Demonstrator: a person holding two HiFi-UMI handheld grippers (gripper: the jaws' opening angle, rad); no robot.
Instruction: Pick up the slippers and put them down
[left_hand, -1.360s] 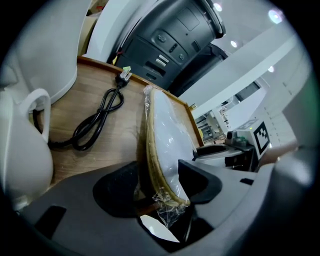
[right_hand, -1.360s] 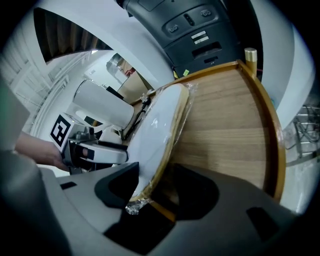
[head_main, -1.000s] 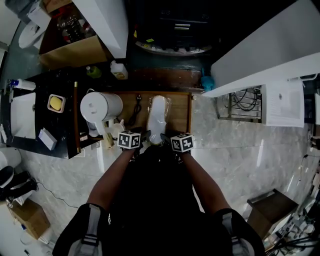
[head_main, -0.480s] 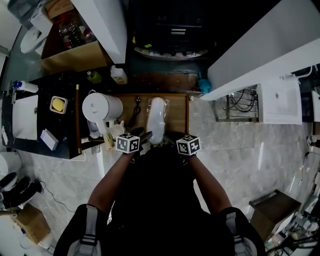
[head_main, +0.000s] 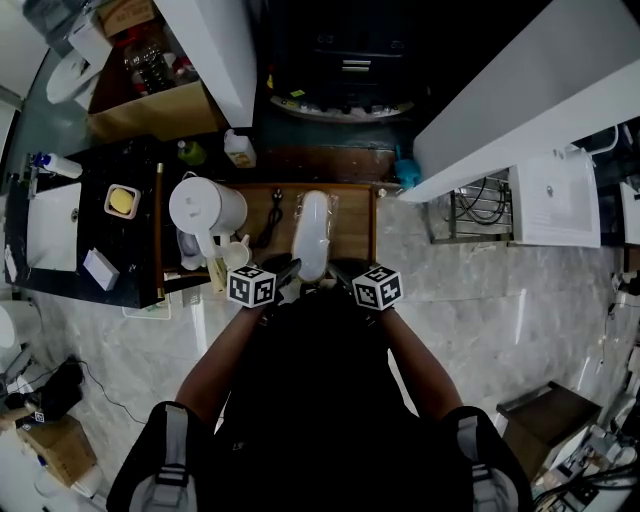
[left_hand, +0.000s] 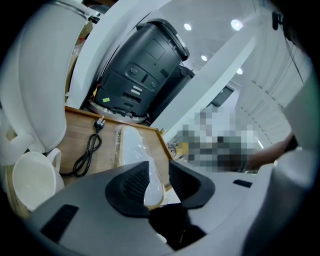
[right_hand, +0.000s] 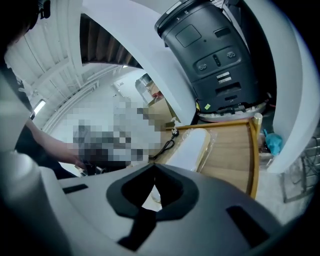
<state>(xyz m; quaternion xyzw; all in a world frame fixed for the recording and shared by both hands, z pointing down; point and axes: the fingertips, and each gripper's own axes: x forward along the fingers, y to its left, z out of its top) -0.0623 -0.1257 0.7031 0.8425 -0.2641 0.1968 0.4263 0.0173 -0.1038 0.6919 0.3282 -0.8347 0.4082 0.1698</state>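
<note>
White slippers (head_main: 313, 232) in plastic wrap lie on a wooden tray (head_main: 357, 225), just ahead of both tools.
Left tool (left_hand: 159, 173) is closing, the slippers' near end between its jaws; right tool (right_hand: 153, 173) has its jaws fully together.

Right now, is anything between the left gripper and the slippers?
Nothing visible. The near end of the wrapped slippers sits between the closing jaws of the left gripper. The black cable and white cup lie to their left on the wooden tray, clear of the grip.
</note>
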